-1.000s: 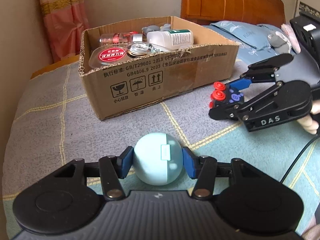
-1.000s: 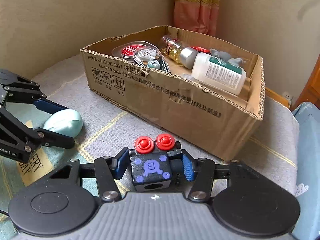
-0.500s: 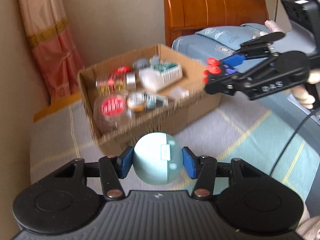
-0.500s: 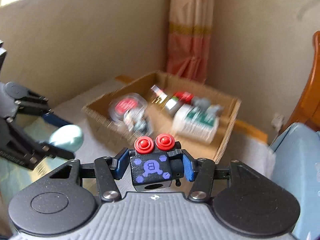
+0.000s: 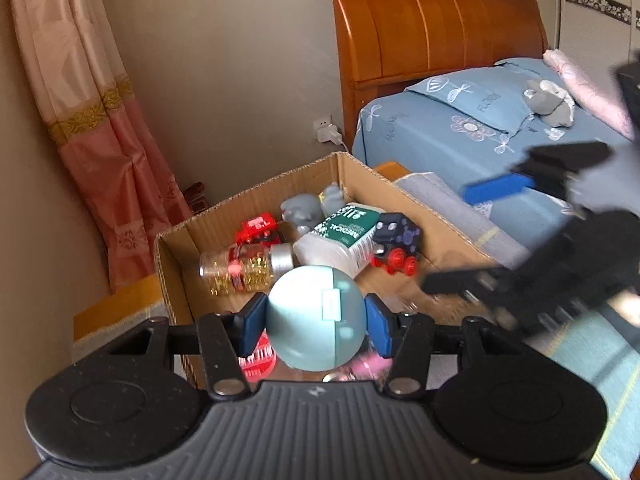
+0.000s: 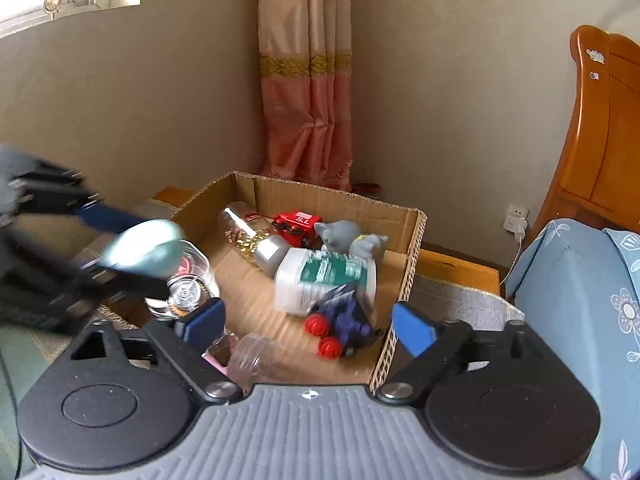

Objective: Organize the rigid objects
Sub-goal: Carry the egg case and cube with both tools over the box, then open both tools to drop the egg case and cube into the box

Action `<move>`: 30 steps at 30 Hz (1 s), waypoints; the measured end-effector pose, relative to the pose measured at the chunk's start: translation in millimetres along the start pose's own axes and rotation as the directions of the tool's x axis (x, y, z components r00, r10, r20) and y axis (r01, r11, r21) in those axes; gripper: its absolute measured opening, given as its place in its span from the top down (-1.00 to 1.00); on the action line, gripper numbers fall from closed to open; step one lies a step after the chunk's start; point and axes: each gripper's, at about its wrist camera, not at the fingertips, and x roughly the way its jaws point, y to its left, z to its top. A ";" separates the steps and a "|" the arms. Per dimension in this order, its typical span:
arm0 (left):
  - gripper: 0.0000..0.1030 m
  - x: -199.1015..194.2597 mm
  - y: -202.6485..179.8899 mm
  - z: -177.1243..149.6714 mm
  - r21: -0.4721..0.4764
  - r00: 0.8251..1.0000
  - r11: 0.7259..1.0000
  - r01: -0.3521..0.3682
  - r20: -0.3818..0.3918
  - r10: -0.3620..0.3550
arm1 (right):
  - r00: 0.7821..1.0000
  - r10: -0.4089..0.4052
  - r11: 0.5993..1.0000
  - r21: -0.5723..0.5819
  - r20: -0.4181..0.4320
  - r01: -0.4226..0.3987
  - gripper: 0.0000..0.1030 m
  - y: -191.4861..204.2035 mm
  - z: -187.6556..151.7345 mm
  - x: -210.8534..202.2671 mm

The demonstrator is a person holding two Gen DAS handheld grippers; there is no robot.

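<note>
My left gripper is shut on a pale blue egg-shaped case and holds it above the near-left part of the open cardboard box. In the right wrist view the same case shows blurred over the box's left side. My right gripper hangs over the box with its jaws opening and nothing between them. Below it the dark toy train with red wheels lies in the box beside a white bottle with a green label. The left wrist view shows the train there too.
The box also holds a glass jar of gold bits, a red toy car, a grey figure, a clear lidded tub and a pink item. A bed with blue sheets and a wooden headboard stands right; curtain behind.
The right gripper rose over the box and opened, and the toy train dropped out of it into the box. The left gripper lifted the blue case from the bedspread to above the box.
</note>
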 end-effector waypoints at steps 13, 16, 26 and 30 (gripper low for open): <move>-0.90 -26.2 -4.4 -9.6 -0.091 0.994 0.995 -0.049 0.095 0.058 | 0.998 -0.046 0.998 0.037 -0.037 0.048 -0.99 22.9 -13.2 -48.6; -0.95 -53.5 -11.8 -24.0 -0.119 0.985 0.988 -0.098 0.133 0.114 | 0.993 -0.096 0.993 0.056 -0.066 0.100 -1.00 31.6 -16.5 -57.2; -0.98 -118.9 -38.2 -90.5 -0.287 0.957 0.922 -0.262 0.048 0.287 | 0.969 -0.218 0.961 0.150 -0.115 0.234 -1.00 68.2 -44.1 -87.8; -0.98 -133.7 -42.4 -106.1 -0.327 0.948 0.896 -0.301 0.003 0.319 | 0.969 -0.225 0.952 0.188 -0.102 0.241 -1.00 82.8 -51.7 -102.8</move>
